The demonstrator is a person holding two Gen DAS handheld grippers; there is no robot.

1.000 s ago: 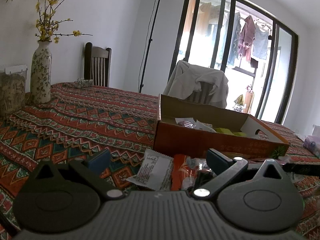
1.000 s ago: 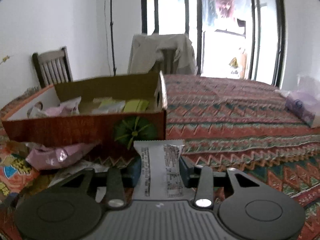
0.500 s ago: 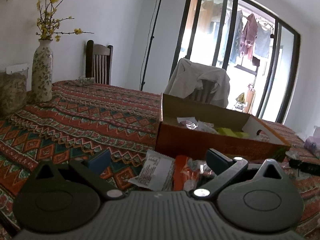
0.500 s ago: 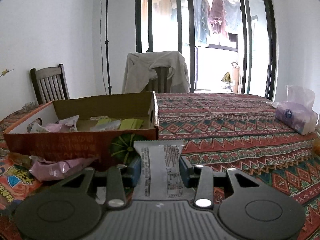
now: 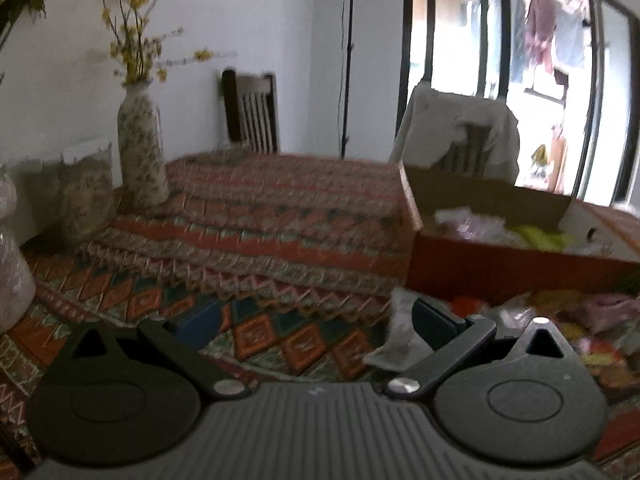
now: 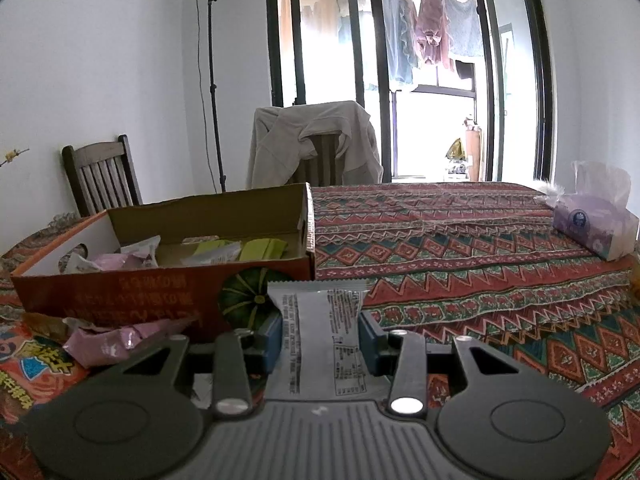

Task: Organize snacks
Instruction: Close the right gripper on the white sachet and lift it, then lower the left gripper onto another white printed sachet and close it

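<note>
Near table front edge, my right gripper (image 6: 320,340) pinches white packet (image 6: 320,336); left gripper (image 5: 316,320) spread, empty; cardboard box (image 6: 168,280) part-filled, loose snacks (image 6: 116,340) remain outside.

**Left claw swings away, right claw lifts**

My left gripper (image 5: 316,316) now faces further toward the vase (image 5: 142,148) end of the table; the cardboard box (image 5: 500,268) sits at the right of its view, and the white packet (image 5: 400,340) lies by my right finger instead of between both. My right gripper (image 6: 320,340) rides higher, so I see deeper into the box, the white wrapper (image 6: 320,340) still clamped.
</note>
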